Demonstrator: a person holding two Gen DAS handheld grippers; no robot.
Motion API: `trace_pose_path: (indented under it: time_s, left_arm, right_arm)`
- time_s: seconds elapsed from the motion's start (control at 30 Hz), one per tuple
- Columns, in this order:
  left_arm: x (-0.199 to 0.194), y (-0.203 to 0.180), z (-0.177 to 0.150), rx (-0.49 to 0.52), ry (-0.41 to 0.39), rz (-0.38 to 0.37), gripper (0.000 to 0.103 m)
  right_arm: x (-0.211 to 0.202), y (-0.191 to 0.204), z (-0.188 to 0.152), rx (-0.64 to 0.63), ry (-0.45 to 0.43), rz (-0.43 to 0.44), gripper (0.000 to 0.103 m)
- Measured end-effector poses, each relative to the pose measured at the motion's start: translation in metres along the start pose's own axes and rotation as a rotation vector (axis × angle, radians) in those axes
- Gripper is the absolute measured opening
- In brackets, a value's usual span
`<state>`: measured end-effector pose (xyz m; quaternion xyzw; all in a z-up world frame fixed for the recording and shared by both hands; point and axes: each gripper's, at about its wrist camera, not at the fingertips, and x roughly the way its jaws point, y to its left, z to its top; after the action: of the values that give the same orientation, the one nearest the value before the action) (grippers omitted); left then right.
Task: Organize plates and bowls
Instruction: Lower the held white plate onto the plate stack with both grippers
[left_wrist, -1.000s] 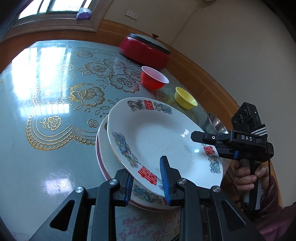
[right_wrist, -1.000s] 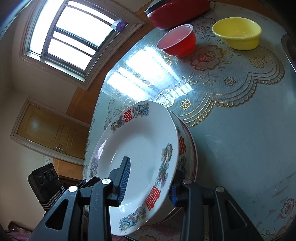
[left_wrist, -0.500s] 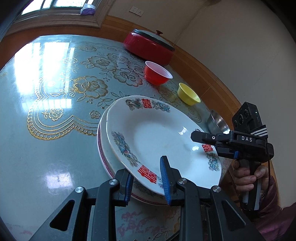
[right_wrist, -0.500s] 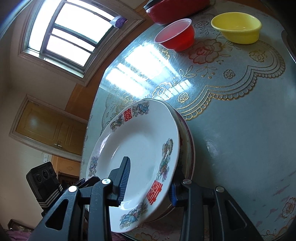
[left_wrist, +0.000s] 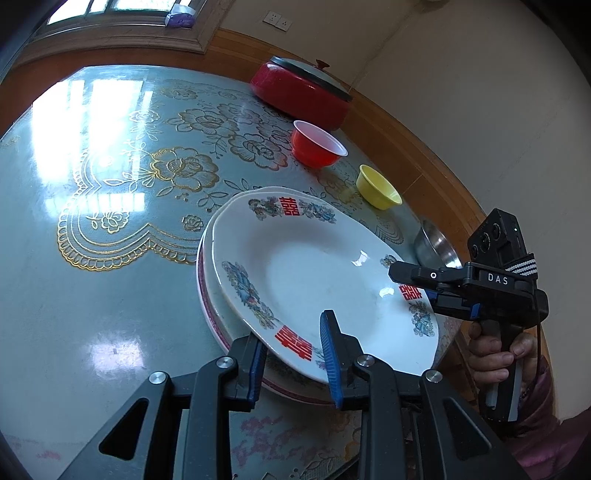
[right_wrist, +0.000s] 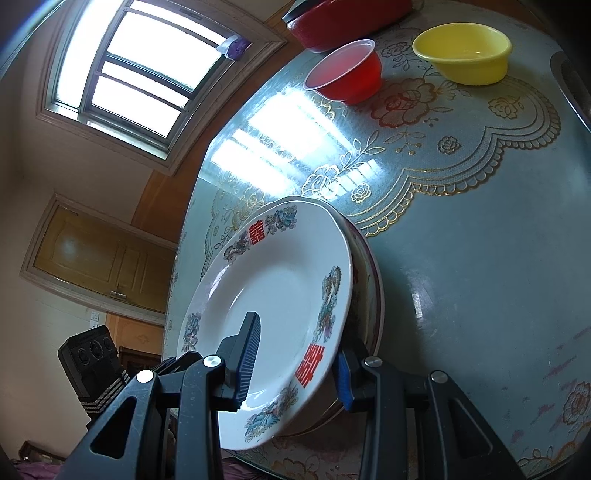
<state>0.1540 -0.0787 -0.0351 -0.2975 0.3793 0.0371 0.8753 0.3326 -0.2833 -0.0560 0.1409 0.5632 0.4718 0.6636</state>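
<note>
A white plate (left_wrist: 314, 273) with red characters and flower prints sits tilted on a second plate with a dark red rim (left_wrist: 207, 302). It also shows in the right wrist view (right_wrist: 280, 295). My left gripper (left_wrist: 291, 354) straddles its near rim, jaws around the rim with a gap. My right gripper (right_wrist: 291, 354) straddles the opposite rim; it shows in the left wrist view (left_wrist: 417, 284). A red bowl (left_wrist: 317, 147), a yellow bowl (left_wrist: 376, 186) and a steel bowl (left_wrist: 436, 247) stand beyond.
A red lidded pot (left_wrist: 299, 92) stands at the table's far edge by the wall. The table (left_wrist: 110, 184) has a glossy blue-green cover with gold flowers. The plates overhang the table's near edge. A window (right_wrist: 140, 70) and door are behind.
Both grippers and the top plate have shifted slightly; the plate has tilted lower toward the plate beneath. The jaws have not visibly changed.
</note>
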Motion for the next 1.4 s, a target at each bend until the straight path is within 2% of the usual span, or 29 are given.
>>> trace_pose_path:
  time_s: [0.37, 1.4]
  left_arm:
    - [-0.004, -0.009, -0.004, 0.033, -0.003, -0.007, 0.030]
    - [-0.014, -0.004, -0.013, 0.001, -0.010, -0.002, 0.029]
  right_arm:
    - [-0.007, -0.007, -0.003, 0.025, -0.019, 0.007, 0.037]
    - [-0.020, -0.005, -0.007, 0.009, -0.036, -0.004, 0.037]
